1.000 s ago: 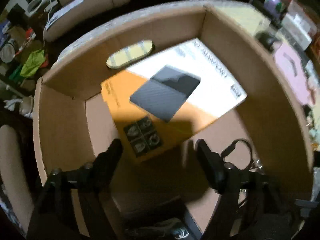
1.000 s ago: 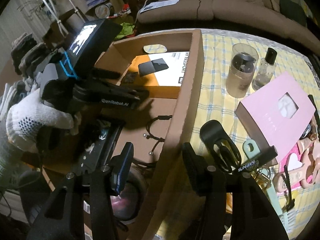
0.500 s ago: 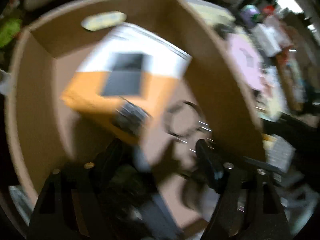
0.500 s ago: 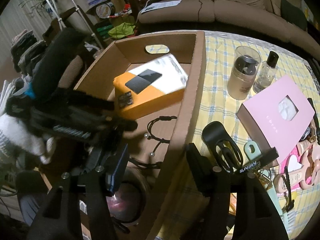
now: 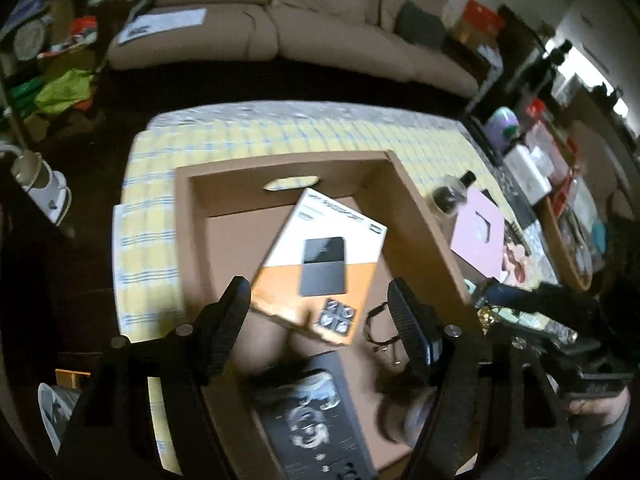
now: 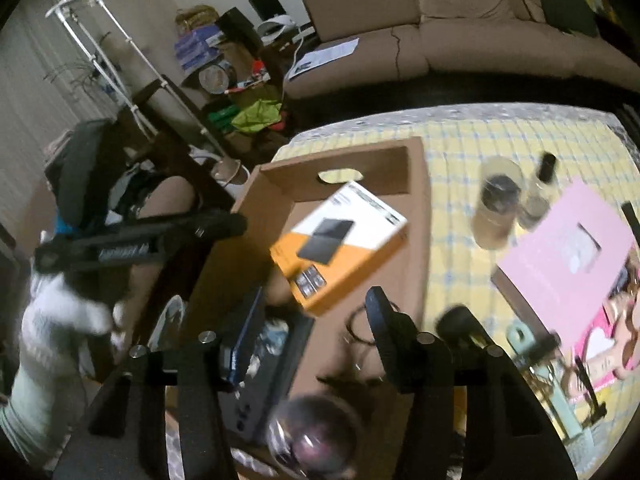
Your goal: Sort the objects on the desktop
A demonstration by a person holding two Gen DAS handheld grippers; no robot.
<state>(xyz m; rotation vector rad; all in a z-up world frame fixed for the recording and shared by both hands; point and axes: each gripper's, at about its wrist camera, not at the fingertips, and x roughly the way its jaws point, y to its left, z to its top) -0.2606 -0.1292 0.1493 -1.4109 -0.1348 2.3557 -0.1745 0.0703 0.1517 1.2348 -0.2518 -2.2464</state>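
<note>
A: What's at the left?
B: The left gripper [image 5: 316, 312] hangs above the cardboard box [image 5: 416, 216]; its jaws have just been opening and stand apart, gripping nothing.
A: And the orange-and-white carton [image 5: 320, 256]?
B: It lies tilted inside the box, its near edge propped over a black box [image 5: 316, 416], with a black cable [image 5: 380, 324] beside it.
A: Further right?
B: The right gripper [image 6: 312, 344] has just been narrowing; its jaws stay parted and empty. A pink box [image 6: 568, 256] sits on the checked cloth [image 6: 460, 148].
</note>
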